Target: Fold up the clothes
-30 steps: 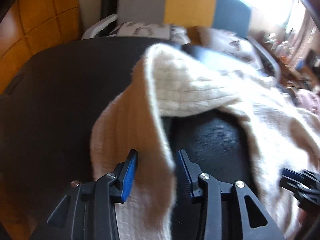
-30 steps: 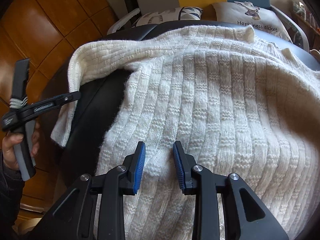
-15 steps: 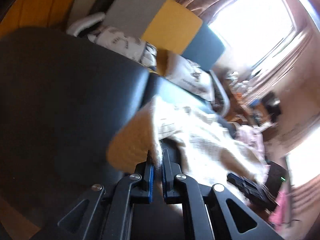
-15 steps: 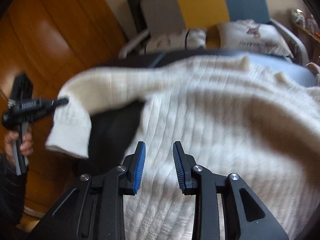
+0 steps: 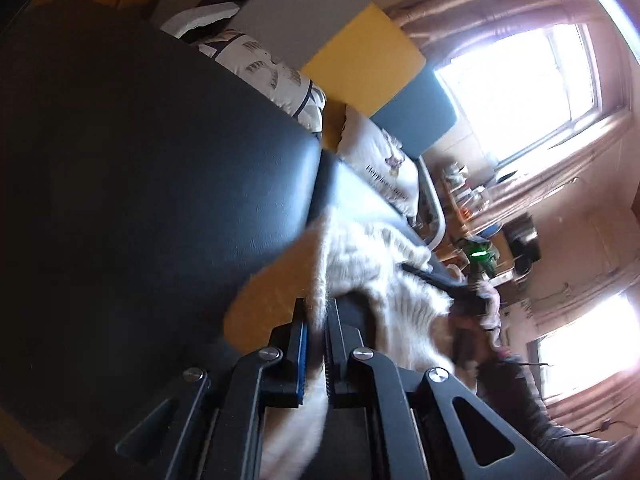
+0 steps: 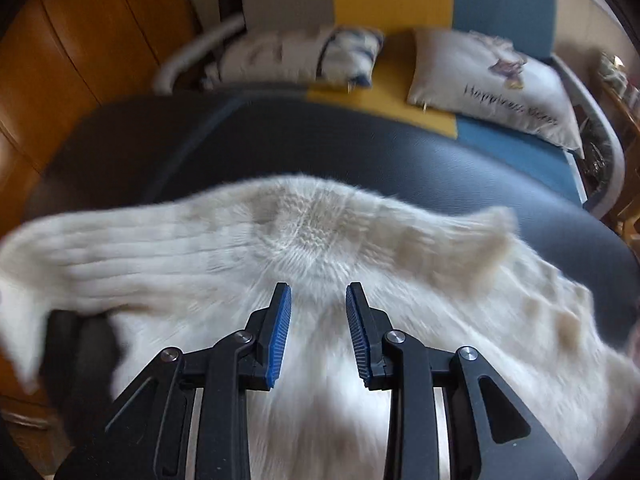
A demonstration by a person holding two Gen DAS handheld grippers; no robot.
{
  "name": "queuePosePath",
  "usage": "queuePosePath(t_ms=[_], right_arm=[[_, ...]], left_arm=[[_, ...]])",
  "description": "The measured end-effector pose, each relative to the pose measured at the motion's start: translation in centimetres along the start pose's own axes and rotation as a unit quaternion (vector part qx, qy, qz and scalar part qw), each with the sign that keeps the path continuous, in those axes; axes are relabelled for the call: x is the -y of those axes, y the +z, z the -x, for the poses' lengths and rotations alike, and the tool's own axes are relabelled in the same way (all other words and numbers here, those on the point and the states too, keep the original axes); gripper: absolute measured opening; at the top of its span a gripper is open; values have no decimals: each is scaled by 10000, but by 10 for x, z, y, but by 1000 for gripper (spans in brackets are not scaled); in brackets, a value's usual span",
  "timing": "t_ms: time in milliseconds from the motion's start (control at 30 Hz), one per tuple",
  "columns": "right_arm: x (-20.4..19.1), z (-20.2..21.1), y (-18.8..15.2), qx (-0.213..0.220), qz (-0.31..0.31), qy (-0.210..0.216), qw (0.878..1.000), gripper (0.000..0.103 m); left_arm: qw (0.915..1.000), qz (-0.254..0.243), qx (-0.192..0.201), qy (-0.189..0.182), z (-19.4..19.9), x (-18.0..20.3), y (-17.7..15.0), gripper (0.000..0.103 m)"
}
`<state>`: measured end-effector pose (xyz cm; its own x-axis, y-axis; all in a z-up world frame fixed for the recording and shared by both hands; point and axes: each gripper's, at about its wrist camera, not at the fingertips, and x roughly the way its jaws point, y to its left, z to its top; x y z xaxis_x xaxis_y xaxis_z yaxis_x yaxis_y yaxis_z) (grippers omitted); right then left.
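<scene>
A cream knit sweater (image 6: 320,232) lies spread on a black padded surface (image 6: 360,148). My left gripper (image 5: 318,312) is shut on a sleeve of the sweater (image 5: 360,256), which is lifted off the black padded surface (image 5: 160,160) with the view rolled sideways. In the right wrist view that sleeve (image 6: 100,248) stretches off to the left, blurred. My right gripper (image 6: 318,300) hovers open over the sweater's middle, close to its far edge, with nothing pinched. In the left wrist view the right gripper (image 5: 460,296) shows as a dark blur at the sweater's far side.
Behind the padded surface stands a sofa (image 6: 500,0) with grey, yellow and blue panels and two printed cushions (image 6: 492,80). Wooden panelling (image 6: 80,40) runs along the left. A bright window (image 5: 520,92) and a cluttered shelf (image 5: 464,188) lie beyond.
The left gripper closed on the sleeve, then lifted it and rolled over. The right gripper slid across the sweater toward its far edge, staying open.
</scene>
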<state>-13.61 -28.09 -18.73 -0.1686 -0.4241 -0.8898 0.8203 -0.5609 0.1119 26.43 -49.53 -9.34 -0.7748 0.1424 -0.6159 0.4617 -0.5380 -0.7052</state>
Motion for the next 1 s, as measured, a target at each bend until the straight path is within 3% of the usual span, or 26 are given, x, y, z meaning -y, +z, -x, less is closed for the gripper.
queuePosePath(t_ms=[67,167,200,267,333,433,533,700,767,833,900,1000], right_arm=[[-10,-16,9,58,90,-105,9999,34],[-26,-27,24,300,184,-205,9992,34],[-29,-31,30,334,177,-227,9990,34],[-32,-38,42,370,126,-268,9989,34],[-28,-33,48,322,-134,-168,9993,34],[-22,-7,45,589,-483,227,9968,34],[-27,30,19,779,-157,309,9964,34],[-56,73,-58,413,601,632,9953,34],[-68,88,-90,443,737,554,9948,34],[-68,95,-120,470,448,491,9967,34],[-63,82,-151,225,99,204,9995,34],[-66,72,-177,363,-351,150,9986,38]], left_arm=[[9999,33,30,163,0,-2,12,5],[9957,124,-33,912,-7,-11,29,6],[9916,64,-41,1288,-9,-14,34,6],[9752,-49,4,2213,-16,-25,44,6],[9679,279,-190,2491,-22,-40,49,11],[9667,587,-159,2485,-15,-51,52,14],[9628,446,82,2663,1,-42,52,14],[9632,332,436,2630,38,-32,54,14],[9708,279,499,2329,43,-21,46,14],[9734,61,320,2270,21,-6,30,14],[9700,-345,70,2405,-9,10,5,14],[9754,-572,-283,2108,-54,31,-32,14]])
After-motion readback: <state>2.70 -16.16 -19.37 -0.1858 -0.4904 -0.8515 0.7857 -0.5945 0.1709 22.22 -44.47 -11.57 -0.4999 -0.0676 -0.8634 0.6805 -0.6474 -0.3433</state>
